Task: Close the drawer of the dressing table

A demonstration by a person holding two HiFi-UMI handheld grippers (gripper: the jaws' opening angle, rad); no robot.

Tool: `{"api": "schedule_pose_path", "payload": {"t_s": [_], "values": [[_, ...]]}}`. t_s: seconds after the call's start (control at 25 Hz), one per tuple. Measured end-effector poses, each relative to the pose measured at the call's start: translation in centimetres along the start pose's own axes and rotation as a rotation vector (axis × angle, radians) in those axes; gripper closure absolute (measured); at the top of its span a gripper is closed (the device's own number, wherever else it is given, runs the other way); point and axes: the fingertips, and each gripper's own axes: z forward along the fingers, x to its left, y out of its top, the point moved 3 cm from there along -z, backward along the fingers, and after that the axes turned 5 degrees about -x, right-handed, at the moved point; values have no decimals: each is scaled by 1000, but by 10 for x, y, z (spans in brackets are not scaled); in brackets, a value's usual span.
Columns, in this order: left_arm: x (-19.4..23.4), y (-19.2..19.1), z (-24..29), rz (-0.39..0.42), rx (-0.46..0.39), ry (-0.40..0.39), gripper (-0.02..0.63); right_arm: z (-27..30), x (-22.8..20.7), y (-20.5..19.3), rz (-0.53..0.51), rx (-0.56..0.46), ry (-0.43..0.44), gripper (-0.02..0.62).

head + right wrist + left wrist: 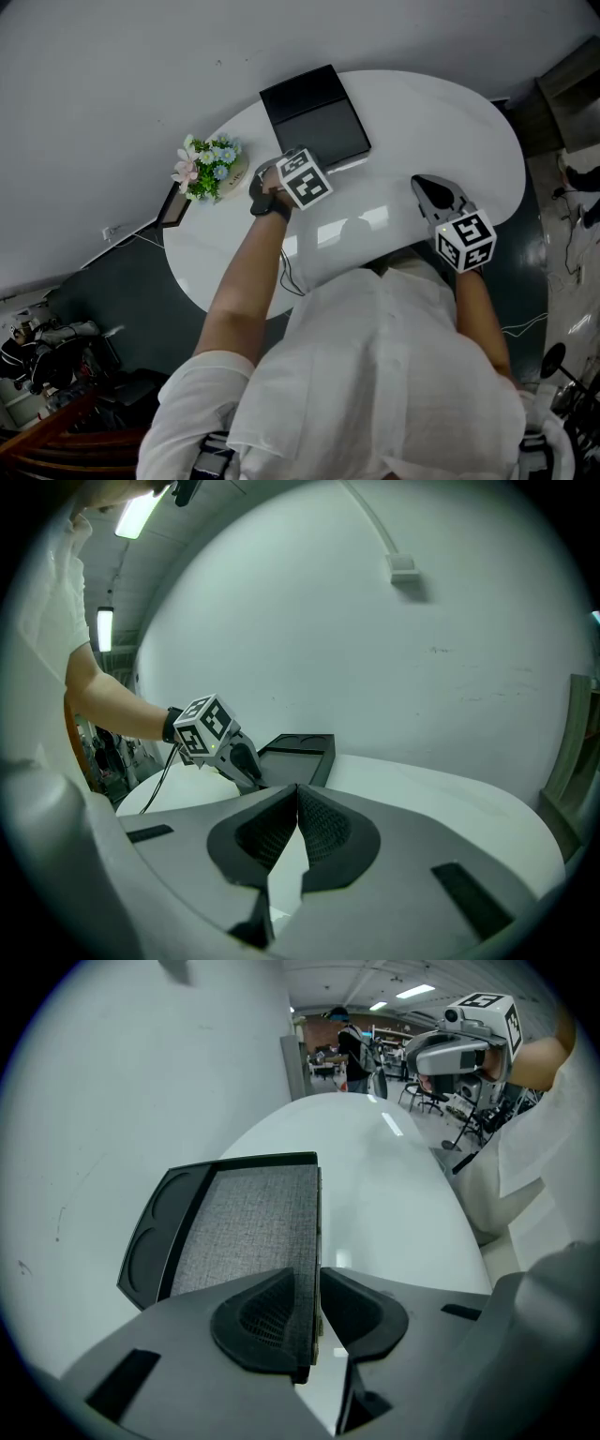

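The drawer (314,117) is a shallow black tray with a grey fabric lining (244,1232), lying at the back of the white oval table (441,122). My left gripper (298,167) points steeply down at its near side. In the left gripper view its pads (272,1321) are closed on the drawer's thin side wall (317,1241). The right gripper view shows the same drawer (295,757) behind the left gripper (242,763). My right gripper (427,187) hovers over the table's right part, shut (297,794) with nothing in it.
A small pot of artificial flowers (208,169) stands at the table's left end, with a dark framed panel (173,206) beside it. A cable (286,272) hangs off the front edge. The wall runs close behind the table. A person (352,1049) stands far off.
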Motion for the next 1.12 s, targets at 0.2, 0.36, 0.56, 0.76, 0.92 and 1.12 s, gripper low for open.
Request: {"api": "schedule_pose_path", "payload": {"t_s": [0.2,0.36,0.56,0.76,0.92,1.12], "values": [[3,1,-9,-71,-54,48,508,1,1,4,-7,-4,7,586],[8,5,-36,-184,-166,118,508,3,2,7,-13,-12,18,586],[10,0,-88,-403,-366,222,514,12,5,15,-25,-29,46,586],[5,-16,-141,-578,-572,340,548,23,5,27,-35,-59,61,586],[-5,-40,-184,-617,-683,491,551,31,2,38,-36,-93,64,586],[-27,-79,-230,-680,-808,642,555,37,2,51,-30,-127,58,586]]}}
